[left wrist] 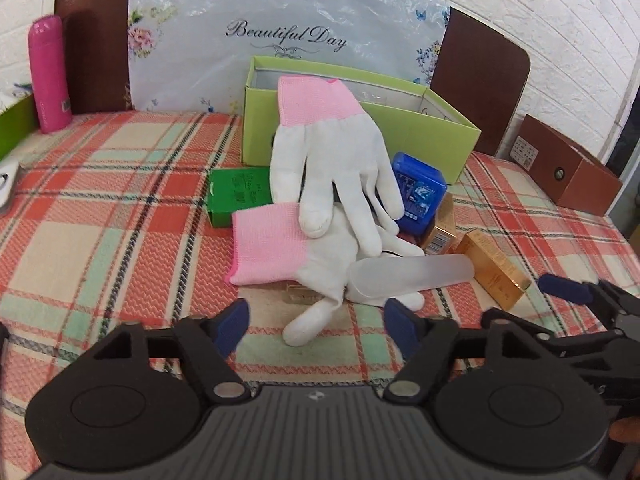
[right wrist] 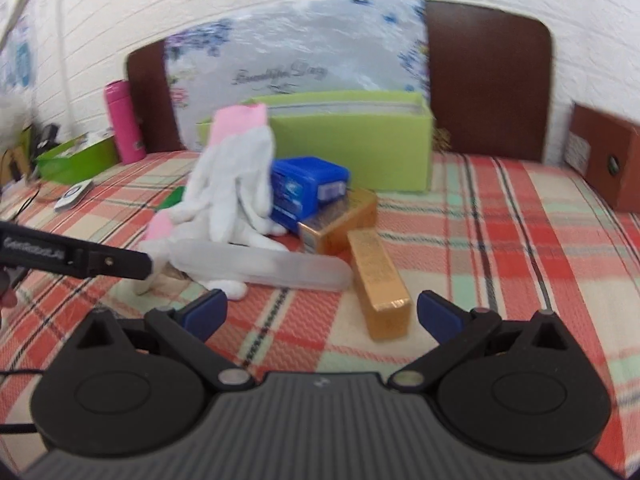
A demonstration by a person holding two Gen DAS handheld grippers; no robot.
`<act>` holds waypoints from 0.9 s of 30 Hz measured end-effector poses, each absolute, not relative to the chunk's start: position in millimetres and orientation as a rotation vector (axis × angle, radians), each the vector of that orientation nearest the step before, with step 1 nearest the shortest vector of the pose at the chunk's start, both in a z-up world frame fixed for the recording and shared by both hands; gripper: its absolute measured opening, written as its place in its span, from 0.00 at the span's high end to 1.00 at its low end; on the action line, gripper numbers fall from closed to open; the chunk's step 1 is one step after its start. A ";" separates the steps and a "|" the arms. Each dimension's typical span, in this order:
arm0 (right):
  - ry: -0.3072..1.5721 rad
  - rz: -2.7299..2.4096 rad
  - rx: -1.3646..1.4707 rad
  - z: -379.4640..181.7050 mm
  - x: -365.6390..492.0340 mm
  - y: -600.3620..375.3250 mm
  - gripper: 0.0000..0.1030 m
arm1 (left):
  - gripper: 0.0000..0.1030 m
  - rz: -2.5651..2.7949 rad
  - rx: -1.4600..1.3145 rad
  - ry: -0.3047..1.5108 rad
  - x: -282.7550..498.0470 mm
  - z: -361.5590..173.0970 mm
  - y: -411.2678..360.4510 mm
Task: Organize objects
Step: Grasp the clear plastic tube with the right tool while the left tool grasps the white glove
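Low in the left wrist view, the left gripper [left wrist: 316, 320] hangs with fingers apart and empty just short of the glove pile [left wrist: 332, 216] mid-frame, likely lining up a grab toward the green box [left wrist: 420, 128] behind it, while the right gripper [right wrist: 320, 308] waits equally apart near the gold box [right wrist: 380, 280].

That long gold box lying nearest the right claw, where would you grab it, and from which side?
Across its narrow width, near the middle, coming down from above and in front. The gold box lies flat on the checked cloth with its long sides bare and its end pointing at the open right claw, so the fingers could probably straddle it.
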State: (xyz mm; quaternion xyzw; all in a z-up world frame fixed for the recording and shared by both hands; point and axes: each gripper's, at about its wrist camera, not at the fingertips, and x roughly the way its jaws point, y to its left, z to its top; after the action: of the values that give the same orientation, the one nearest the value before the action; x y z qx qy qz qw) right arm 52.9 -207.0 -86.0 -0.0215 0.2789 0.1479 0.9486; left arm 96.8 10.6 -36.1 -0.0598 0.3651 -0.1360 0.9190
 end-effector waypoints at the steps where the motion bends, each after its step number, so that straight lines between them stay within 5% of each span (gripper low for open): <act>1: 0.553 0.330 -0.082 -86.0 55.8 -202.0 0.04 | 0.36 -0.295 -0.141 0.757 97.6 -37.3 11.4; 4: 0.571 0.450 -0.202 -90.5 74.8 -186.3 0.31 | 0.40 -0.319 -0.149 0.759 97.0 -38.5 9.5; 8: 0.583 0.556 -0.348 -101.3 97.8 -169.9 0.33 | 0.40 -0.308 -0.134 0.752 98.5 -38.6 6.1; 12: 0.595 0.596 -0.361 -105.4 115.6 -165.4 0.25 | 0.40 -0.323 -0.145 0.766 105.9 -42.1 1.5; 14: 0.651 0.609 -0.293 -104.4 119.8 -168.9 0.37 | 0.42 -0.318 -0.126 0.766 108.9 -44.2 -2.0; 16: 0.695 0.629 -0.239 -101.0 113.1 -171.8 0.66 | 0.58 -0.317 -0.120 0.775 111.1 -47.1 -2.0; 17: 0.717 0.622 -0.225 -99.3 106.8 -171.4 0.71 | 0.75 -0.321 -0.129 0.783 112.5 -49.1 -0.4; 20: 0.748 0.619 -0.206 -95.3 81.7 -168.4 0.82 | 0.90 -0.336 -0.205 0.802 112.8 -52.4 10.0; 27: 0.784 0.657 -0.131 -93.0 34.9 -169.2 0.89 | 0.93 -0.388 -0.142 0.834 65.8 -43.8 33.1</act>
State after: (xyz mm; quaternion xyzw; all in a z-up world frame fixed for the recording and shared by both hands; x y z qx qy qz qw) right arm 34.9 -169.2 -93.0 -0.0625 0.3749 0.3142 0.8699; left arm 65.8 33.1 -43.8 -0.0684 0.4022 -0.1871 0.8936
